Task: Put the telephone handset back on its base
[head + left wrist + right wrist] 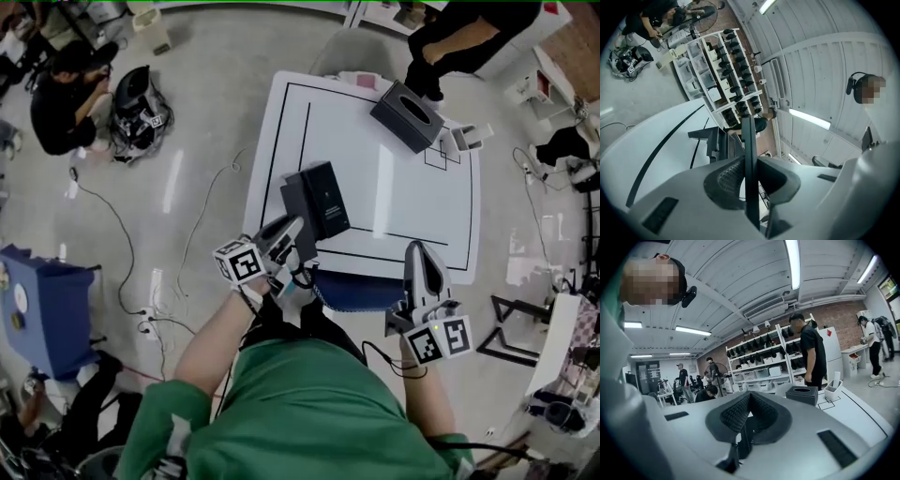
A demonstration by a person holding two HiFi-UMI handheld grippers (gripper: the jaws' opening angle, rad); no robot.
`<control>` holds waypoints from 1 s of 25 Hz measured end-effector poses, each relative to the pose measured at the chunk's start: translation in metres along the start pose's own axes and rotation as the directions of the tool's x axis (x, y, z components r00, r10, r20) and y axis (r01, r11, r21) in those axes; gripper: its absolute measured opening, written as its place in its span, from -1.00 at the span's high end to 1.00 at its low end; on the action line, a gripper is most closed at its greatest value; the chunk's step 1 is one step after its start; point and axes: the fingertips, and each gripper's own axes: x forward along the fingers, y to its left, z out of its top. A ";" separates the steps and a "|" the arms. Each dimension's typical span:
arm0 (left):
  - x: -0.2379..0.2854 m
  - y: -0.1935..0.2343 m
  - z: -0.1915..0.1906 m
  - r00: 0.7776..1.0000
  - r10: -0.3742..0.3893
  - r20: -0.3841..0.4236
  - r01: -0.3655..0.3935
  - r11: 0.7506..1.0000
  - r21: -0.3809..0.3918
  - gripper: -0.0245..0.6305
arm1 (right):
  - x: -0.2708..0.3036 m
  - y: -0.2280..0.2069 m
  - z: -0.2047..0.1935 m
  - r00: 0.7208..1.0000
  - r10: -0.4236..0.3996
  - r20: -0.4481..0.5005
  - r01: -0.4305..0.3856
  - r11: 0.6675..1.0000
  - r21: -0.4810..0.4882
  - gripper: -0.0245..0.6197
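The black telephone base (pixel 326 195) lies on the white table (pixel 412 202), near its front left. My left gripper (pixel 292 231) hovers at the base's near left side, shut on the black handset (pixel 296 214), a flat dark piece. In the left gripper view the handset (pixel 749 136) shows edge-on as a thin dark slab, clamped between the pads (pixel 731 176). There the base (pixel 717 143) lies just beyond it. My right gripper (pixel 421 251) is over the table's front right edge. Its jaws are shut, with nothing between its fingertips (pixel 749 401).
A black tissue box (pixel 406 114) and a small white holder (pixel 469 138) stand at the table's far right. Something blue (pixel 361 291) sits at the table's front edge. Cables run over the floor at left. People stand and crouch around, and shelves line the far wall.
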 end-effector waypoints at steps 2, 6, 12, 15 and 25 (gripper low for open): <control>0.006 0.007 -0.001 1.000 0.013 0.005 -0.012 1.000 -0.006 0.66 | 0.002 -0.008 -0.002 1.000 0.002 -0.010 -0.002 1.000 0.003 0.86; 0.012 0.020 -0.004 0.999 0.042 0.021 -0.041 0.999 -0.025 0.66 | 0.004 -0.019 -0.003 0.999 0.007 -0.032 -0.007 1.000 0.008 0.86; 0.026 0.032 -0.013 0.998 0.059 0.036 -0.057 0.997 -0.045 0.66 | 0.010 -0.032 -0.004 0.999 0.021 -0.048 -0.020 1.000 0.005 0.86; 0.030 0.033 -0.016 0.997 0.071 0.043 -0.068 0.996 -0.063 0.66 | 0.012 -0.033 -0.006 0.998 0.030 -0.059 -0.030 1.000 0.009 0.86; 0.034 0.049 -0.020 0.990 0.132 0.041 -0.127 0.986 -0.108 0.66 | 0.018 -0.030 -0.018 0.993 0.083 -0.085 -0.080 0.996 0.037 0.86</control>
